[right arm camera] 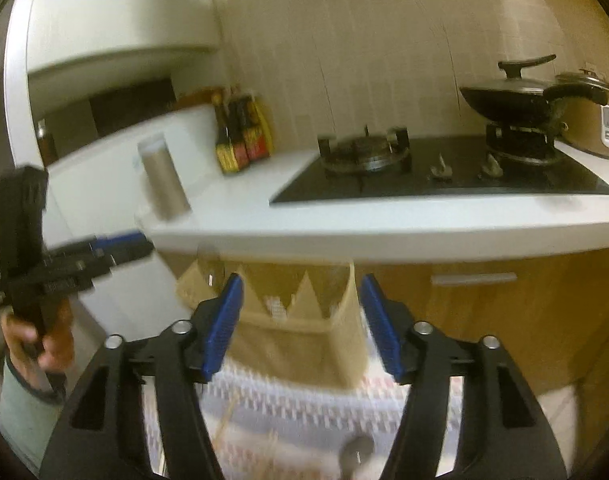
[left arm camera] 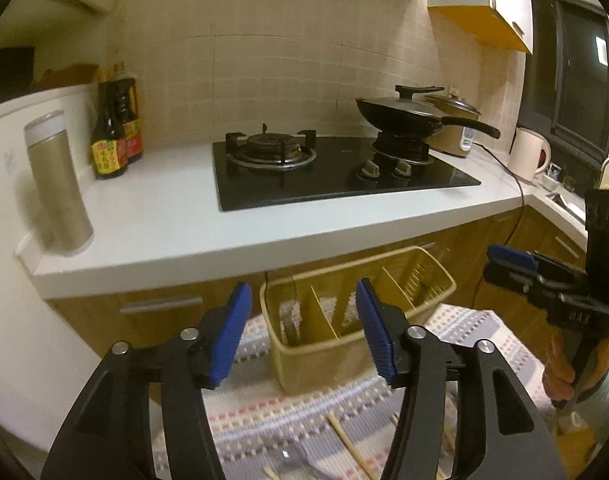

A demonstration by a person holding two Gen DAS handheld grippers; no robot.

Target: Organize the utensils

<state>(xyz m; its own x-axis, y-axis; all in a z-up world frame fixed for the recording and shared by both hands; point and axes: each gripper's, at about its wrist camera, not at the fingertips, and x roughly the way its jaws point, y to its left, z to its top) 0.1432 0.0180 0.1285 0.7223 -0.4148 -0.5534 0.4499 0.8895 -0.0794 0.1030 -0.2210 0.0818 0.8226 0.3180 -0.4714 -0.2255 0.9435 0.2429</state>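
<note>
Blue pads of our left gripper (left arm camera: 302, 334) stand apart on nothing, the tan divided caddy (left arm camera: 356, 320) just ahead on the patterned cloth (left arm camera: 264, 412), chopsticks (left arm camera: 350, 446) lying loose below. From our right gripper (right arm camera: 298, 326), fingers likewise spread and empty, we see the caddy (right arm camera: 300, 344) under the white counter (right arm camera: 344, 224).

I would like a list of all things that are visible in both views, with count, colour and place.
caddy: one, tan, divided, on mat
mat: one, striped, under caddy
chopsticks: several, wooden, on mat
spoon: one, blurred, on mat
stove: one, black, in counter
wok: one, black, lidded, on burner
bottles: several, dark, by wall
flask: one, beige, counter corner
cooker: one, brown, beside wok
kettle: one, white, counter
left gripper: open, empty
right gripper: open, empty
</note>
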